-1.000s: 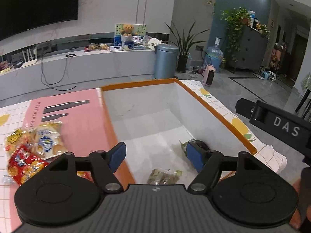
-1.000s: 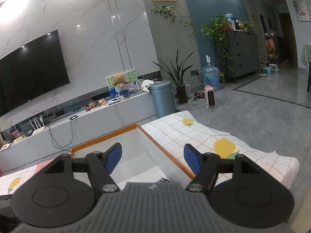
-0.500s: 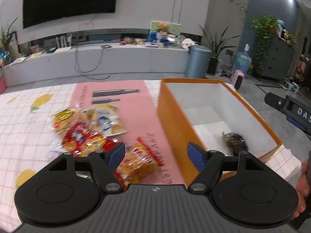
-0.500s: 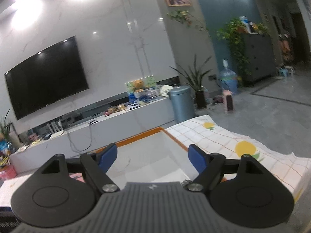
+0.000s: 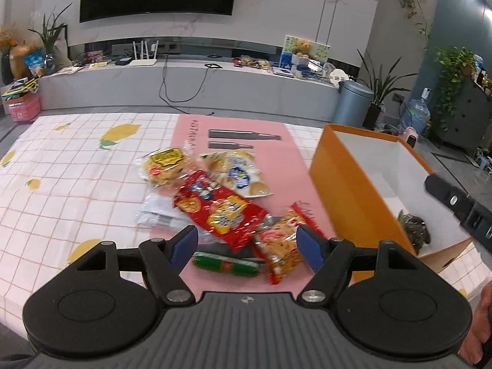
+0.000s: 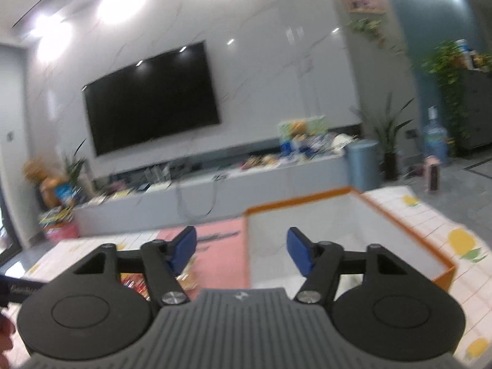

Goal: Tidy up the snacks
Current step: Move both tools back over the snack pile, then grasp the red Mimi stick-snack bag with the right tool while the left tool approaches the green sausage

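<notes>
My left gripper (image 5: 247, 246) is open and empty, hovering above a pile of snack packs on the pink mat: a red pack (image 5: 216, 210), an orange-red pack (image 5: 281, 246), a green stick pack (image 5: 226, 263), a yellow-label pack (image 5: 164, 166), a blue-and-white pack (image 5: 238, 175) and a clear white pack (image 5: 156, 210). The orange box (image 5: 347, 190) stands to the right with a dark snack (image 5: 413, 230) inside. My right gripper (image 6: 241, 247) is open and empty, raised over the box's (image 6: 399, 218) left wall. The right gripper's finger also shows in the left wrist view (image 5: 455, 203).
The table carries a white lemon-print cloth (image 5: 67, 166) and a pink mat (image 5: 233, 129). Beyond the table are a long TV bench (image 5: 184, 86) and a grey bin (image 5: 352, 103). The box's tall wall rises right of the snack pile.
My left gripper has swung left, from over the box interior to over the snack pile. My right gripper has turned left too, so the mat and snacks now show. Both stay open.
</notes>
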`<state>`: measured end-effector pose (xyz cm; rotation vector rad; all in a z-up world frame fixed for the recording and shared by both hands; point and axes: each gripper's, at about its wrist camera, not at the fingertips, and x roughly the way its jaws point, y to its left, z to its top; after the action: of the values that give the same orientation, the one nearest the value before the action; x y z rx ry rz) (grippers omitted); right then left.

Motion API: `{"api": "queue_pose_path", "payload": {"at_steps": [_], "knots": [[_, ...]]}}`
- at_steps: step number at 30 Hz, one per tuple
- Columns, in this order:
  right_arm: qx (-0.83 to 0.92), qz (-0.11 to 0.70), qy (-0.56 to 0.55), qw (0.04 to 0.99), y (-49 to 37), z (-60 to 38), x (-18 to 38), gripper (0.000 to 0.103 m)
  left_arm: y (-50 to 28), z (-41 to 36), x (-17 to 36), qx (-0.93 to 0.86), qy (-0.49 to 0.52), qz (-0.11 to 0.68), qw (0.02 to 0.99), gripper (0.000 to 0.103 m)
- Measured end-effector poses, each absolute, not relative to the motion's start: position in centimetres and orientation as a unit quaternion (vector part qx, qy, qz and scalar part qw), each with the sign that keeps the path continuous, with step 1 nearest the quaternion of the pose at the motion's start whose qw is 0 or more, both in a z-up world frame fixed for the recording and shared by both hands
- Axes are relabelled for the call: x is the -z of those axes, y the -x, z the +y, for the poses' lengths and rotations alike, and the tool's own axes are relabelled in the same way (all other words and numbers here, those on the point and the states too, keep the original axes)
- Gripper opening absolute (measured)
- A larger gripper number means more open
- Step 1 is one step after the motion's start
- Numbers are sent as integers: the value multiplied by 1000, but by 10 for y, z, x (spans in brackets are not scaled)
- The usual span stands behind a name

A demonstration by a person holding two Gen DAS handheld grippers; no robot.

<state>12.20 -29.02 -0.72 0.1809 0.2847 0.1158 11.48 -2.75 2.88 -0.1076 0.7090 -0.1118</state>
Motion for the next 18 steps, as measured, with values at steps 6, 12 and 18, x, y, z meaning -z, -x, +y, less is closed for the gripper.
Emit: {"api": "queue_pose_path", "payload": {"at_steps": [6,12,18], "knots": [[-97,165,-56,980,-118,-260,20,50,-109,-2,-21,43,76,337,937,86],[-109,203,-10,973,-124,-227,44,50,-110,17,-10,33,101,337,936,86],[-116,223,40,967,-130,-201,64,76,-112,24,4,28,92,351,932,86]]}}
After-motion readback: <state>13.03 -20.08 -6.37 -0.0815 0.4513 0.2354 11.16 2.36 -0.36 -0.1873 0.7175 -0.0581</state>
